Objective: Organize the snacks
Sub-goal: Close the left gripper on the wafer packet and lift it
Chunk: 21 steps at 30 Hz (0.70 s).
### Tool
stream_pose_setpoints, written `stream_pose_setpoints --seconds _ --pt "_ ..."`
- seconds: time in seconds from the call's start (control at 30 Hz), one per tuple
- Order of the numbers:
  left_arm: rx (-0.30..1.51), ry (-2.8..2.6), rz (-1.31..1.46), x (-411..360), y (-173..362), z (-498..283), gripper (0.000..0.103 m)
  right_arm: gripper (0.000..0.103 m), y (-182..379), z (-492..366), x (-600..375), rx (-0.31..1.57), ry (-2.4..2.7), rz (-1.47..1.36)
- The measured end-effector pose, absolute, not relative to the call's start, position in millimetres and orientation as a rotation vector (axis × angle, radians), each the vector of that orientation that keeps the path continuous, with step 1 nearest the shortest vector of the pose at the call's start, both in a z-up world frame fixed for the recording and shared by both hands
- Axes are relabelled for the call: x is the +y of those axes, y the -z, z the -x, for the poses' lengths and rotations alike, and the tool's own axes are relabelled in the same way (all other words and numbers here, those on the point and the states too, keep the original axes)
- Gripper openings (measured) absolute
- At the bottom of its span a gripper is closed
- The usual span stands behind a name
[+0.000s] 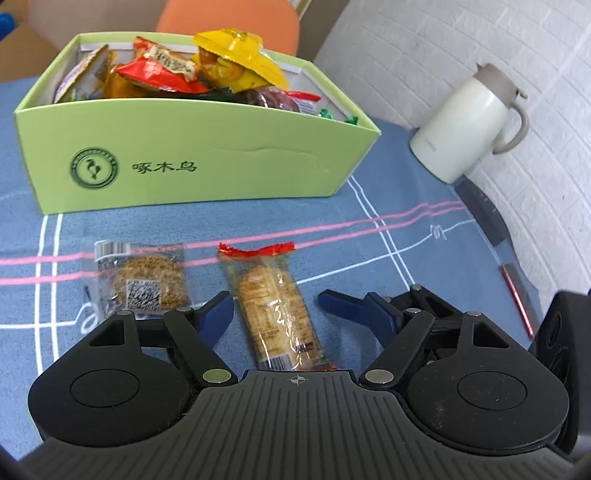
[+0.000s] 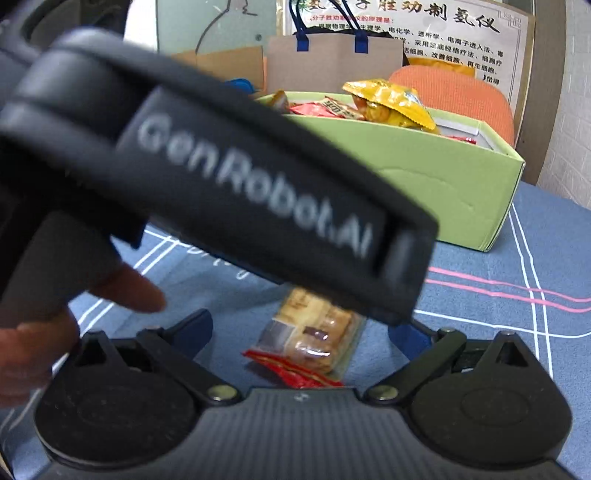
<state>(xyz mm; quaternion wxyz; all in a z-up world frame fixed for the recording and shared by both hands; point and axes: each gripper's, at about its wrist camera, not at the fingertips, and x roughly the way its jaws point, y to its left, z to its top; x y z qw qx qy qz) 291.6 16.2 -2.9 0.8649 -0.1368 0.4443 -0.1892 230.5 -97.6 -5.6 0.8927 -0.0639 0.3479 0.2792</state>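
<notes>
A long clear snack packet with red ends (image 1: 275,306) lies on the blue tablecloth between the open fingers of my left gripper (image 1: 275,301). A second clear packet with a round brown cake (image 1: 142,278) lies just left of it. Behind them stands a green box (image 1: 192,155) heaped with several snack packets. In the right wrist view, my right gripper (image 2: 299,328) is open, with the same long packet (image 2: 314,336) lying between its fingers. The black body of the left gripper (image 2: 221,177) crosses that view and hides part of the packet and box (image 2: 443,173).
A cream jug with a handle (image 1: 469,122) stands at the right by the white brick wall. The table's right edge has a dark rim (image 1: 491,221). An orange chair (image 1: 229,16) and a paper bag (image 2: 332,62) are behind the box.
</notes>
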Motion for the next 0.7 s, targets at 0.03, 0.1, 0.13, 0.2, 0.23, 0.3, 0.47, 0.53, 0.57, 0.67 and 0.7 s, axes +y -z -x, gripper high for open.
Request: stream_pose_setpoints --seconds 0.03,0.1,0.13,0.2,0.23,0.3,0.47,0.53,0.57,0.67,0.7 --pt "0.933 0.396 0.286 15 4 -293 0.064 0.1 7 -232 -98 0.723 -0.579 0.132" --pt "0.942 0.396 0.282 13 6 -294 0.064 0.1 8 -232 -97 0.718 -0.572 0.137" --pt "0.946 0.392 0.281 13 8 -295 0.064 0.099 8 -232 -97 0.716 -0.567 0.142" --pt "0.954 0.388 0.284 13 10 -296 0.064 0.099 8 -232 -97 0.717 -0.563 0.141" --pt "0.957 0.392 0.288 13 11 -297 0.064 0.099 8 -232 -98 0.717 -0.561 0.142" --pt "0.954 0.399 0.291 12 13 -297 0.063 0.098 8 -230 -98 0.715 -0.555 0.15" --pt "0.971 0.426 0.321 13 17 -288 0.018 0.075 2 -212 -105 0.692 -0.527 0.15" --pt "0.962 0.422 0.329 15 18 -278 0.014 0.059 -1 -202 -115 0.69 -0.523 0.119" --pt "0.962 0.429 0.349 16 18 -272 0.014 0.059 -2 -195 -118 0.688 -0.523 0.115" --pt "0.945 0.437 0.368 10 13 -255 0.013 0.059 -9 -172 -119 0.648 -0.495 0.164" --pt "0.929 0.441 0.371 9 8 -250 0.013 0.059 -13 -168 -121 0.63 -0.487 0.168"
